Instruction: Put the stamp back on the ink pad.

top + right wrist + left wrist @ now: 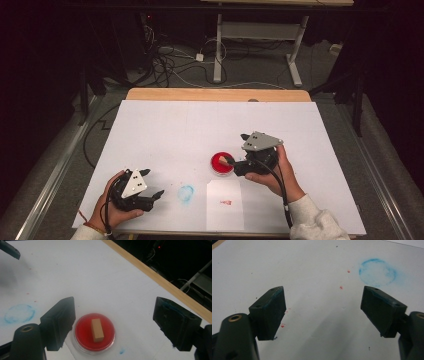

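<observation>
A small round dish of red ink (222, 162) (94, 333) sits right of the table's middle, with a little tan wooden block (97, 330) (229, 161) lying in it. My right gripper (239, 166) (113, 322) hovers just right of the dish and is open; the block lies free between and below its jaws. My left gripper (152, 196) (323, 312) rests at the front left, open and holding nothing, pointed at a blue ring stain (186, 194) (377, 272).
A white paper slip (225, 202) with a small red mark lies in front of the dish. Red specks (341, 287) dot the white sheet (170, 135). The table's wooden edge (215, 94) runs along the far side; cables and a desk frame (260, 45) lie beyond.
</observation>
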A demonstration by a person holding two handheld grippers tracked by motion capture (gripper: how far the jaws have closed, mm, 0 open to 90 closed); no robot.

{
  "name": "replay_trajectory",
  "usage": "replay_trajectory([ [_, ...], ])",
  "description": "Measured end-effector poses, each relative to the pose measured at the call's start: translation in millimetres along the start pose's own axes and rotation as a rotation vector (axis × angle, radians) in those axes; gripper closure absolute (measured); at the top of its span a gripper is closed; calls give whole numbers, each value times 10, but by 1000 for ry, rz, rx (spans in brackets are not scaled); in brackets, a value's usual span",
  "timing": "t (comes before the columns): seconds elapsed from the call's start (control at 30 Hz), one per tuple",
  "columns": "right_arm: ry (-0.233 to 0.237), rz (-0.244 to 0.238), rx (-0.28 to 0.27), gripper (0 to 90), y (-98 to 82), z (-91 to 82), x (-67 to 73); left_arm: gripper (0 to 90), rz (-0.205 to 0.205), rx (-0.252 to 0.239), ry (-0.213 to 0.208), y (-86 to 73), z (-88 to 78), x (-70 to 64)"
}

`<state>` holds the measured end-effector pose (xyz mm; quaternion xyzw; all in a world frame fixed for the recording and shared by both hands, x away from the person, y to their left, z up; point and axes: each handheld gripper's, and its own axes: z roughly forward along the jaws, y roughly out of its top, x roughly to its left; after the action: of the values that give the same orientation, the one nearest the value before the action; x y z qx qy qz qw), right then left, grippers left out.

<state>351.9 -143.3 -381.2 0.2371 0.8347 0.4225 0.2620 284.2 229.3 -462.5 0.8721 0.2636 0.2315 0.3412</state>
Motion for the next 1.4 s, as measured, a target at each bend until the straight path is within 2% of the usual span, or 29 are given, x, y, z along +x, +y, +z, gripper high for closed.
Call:
replay_trajectory([
  [0.2, -43, -18, -45, 175, -47, -186, -21, 198, 2, -4, 3, 9, -13, 2],
  [0.37, -79, -14, -77, 177, -130, -335, -53, 198, 1, -6, 4, 9, -19, 2],
  [0.47, -106, -30, -76, 177, -187, -405, -69, 198, 1, -7, 5, 8, -21, 2],
  [0.73, -158, -33, -103, 179, -348, -592, -104, 198, 1, -12, 8, 13, -30, 3],
  [1.17, -217, 26, -118, 181, -762, -894, -163, 196, -8, -21, 16, 29, -20, 12],
  [1.3, -256, 58, -137, 181, -920, -988, -178, 195, -12, -27, 16, 35, -14, 17],
  [1.4, -278, 100, -157, 186, -1044, -1054, -202, 195, -13, -32, 14, 41, -11, 19],
])
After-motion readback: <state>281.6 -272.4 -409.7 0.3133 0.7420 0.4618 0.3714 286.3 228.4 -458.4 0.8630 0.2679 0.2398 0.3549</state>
